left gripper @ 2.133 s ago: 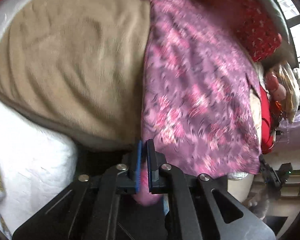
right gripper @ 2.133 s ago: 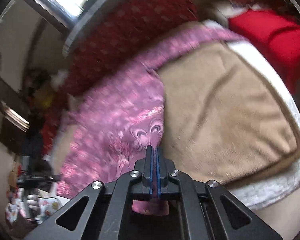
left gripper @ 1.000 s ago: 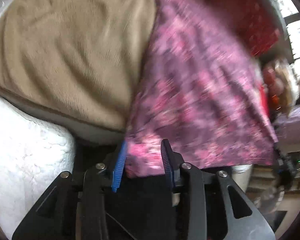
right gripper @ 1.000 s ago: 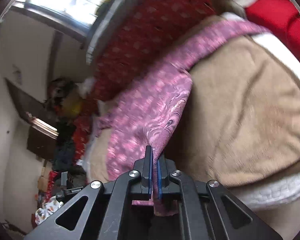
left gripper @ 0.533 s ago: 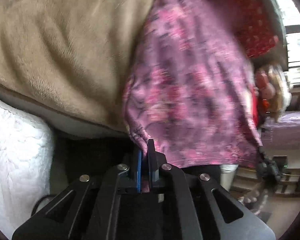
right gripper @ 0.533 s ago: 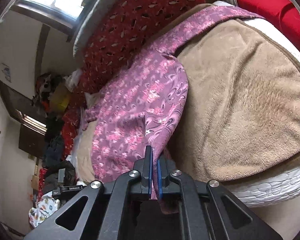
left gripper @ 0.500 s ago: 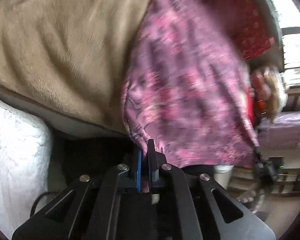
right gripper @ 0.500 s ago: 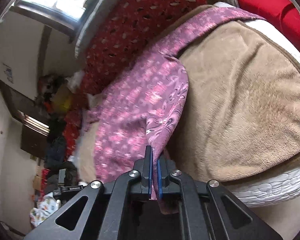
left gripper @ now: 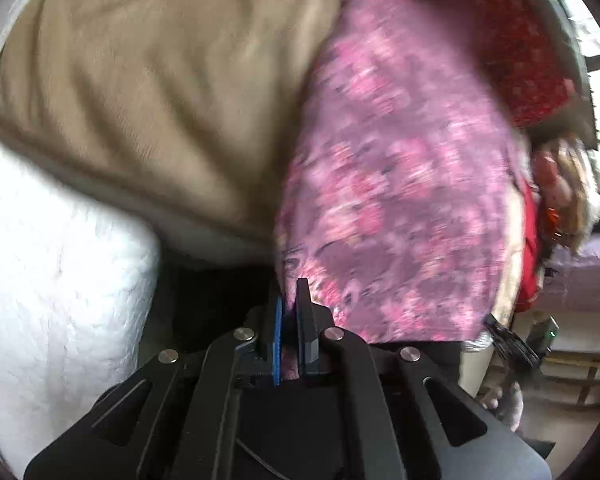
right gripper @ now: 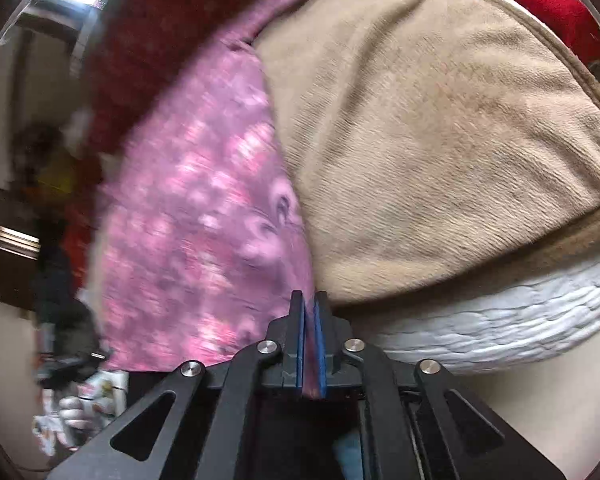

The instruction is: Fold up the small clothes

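A pink and purple patterned garment [left gripper: 396,184] lies spread over the right part of a tan fleece blanket [left gripper: 160,92] on a bed. My left gripper [left gripper: 289,304] is shut on the garment's near edge, cloth pinched between its blue pads. In the right wrist view the same garment [right gripper: 196,216] lies left of the tan blanket [right gripper: 432,144]. My right gripper [right gripper: 309,312] is shut on another part of its near edge, cloth showing between the pads. Both views are motion-blurred.
A white quilted mattress edge [left gripper: 52,280] [right gripper: 512,320] runs below the blanket. A dark red patterned cushion [left gripper: 516,44] sits behind the garment under a window. Red cloth [right gripper: 556,4] lies at the far right. Clutter and shelves stand beyond the bed.
My left gripper opened about a second ago, then shut again on the garment's edge. Both grippers have since moved with the garment, which now lies flatter and nearer the bed's front edge.
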`<state>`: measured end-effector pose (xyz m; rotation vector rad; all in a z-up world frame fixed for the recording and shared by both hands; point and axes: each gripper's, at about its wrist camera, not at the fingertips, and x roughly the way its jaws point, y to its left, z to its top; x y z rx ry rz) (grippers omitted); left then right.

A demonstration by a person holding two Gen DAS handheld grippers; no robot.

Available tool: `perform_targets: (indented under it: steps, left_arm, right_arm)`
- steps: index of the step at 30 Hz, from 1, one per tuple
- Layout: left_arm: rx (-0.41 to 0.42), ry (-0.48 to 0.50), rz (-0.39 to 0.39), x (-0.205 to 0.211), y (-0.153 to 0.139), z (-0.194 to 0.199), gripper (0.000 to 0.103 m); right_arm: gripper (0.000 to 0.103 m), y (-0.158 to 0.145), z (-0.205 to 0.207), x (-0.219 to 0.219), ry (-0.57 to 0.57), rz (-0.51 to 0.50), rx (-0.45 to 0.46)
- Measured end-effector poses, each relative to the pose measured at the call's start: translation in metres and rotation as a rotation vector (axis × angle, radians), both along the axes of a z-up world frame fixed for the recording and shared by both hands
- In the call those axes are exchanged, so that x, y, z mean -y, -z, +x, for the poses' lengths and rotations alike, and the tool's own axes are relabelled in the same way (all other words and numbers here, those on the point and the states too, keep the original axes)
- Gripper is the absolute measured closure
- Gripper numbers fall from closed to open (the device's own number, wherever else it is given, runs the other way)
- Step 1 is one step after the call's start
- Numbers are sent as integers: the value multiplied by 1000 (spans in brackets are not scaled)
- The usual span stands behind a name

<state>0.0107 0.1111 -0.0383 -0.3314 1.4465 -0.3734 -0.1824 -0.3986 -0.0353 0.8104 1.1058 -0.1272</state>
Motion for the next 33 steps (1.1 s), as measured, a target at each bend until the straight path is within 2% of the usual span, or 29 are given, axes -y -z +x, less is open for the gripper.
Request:
perform_targets:
  steps: [2,4,6,7,8,10,11,14,15,17,19,21,23,26,28,29,30,33]
  left_arm:
    - [108,27,8,9,-29,7,99]
    - [189,68,12,27,-50,22,92]
    - [246,106,24,53,-63,39,69]
    - [267,117,31,62,-62,45,62]
    - [288,122,56,83,-59,54,55]
    - [280,133,95,116,-41,67,55]
    - [259,137,114,125,-31,74,55]
    - [183,159,227,164,14,88,56]
    - [166,173,250,172,26,89,56]
    - [207,199,288,181,29,87,52]
    - [202,230,285,184,29,89,45]
    - [188,225,261,180,29,92,43]
    - [173,208,216,173,30,96,40]
    - [162,195,179,166,31,100,39]
    - [153,196,166,160,31,103,37]
    - [144,197,163,159,32,105,37]
    - [138,199,162,159,32,105,36]
    - [117,205,162,161,33,111,35]
  right_arm:
    - [94,-18,8,3,-2,-67,41]
    - [93,-46,24,6,-6,-121,146]
    - [89,-69,50,2,-31,-165,240]
    - [88,-73,62,0,-44,-183,270]
    - [87,-74,74,-3,-54,-200,289]
    - [87,-62,101,-9,-69,-235,284]
    - [87,-52,115,-13,-85,-251,259]
    - [90,-3,147,-18,-148,-248,92]
    - [93,-2,147,-11,-128,-211,117]
    - [89,-16,141,26,-14,-104,202]
    - [85,-29,126,77,158,-62,283]
    - [60,-33,105,145,388,-42,321]
    - [57,-24,84,211,610,-13,308]
    - [56,14,65,290,850,141,287]
    - [53,40,69,318,919,282,278]
    - [48,57,77,329,942,376,283]
    - [44,67,80,338,955,422,289]
    - [35,82,100,358,979,459,296]
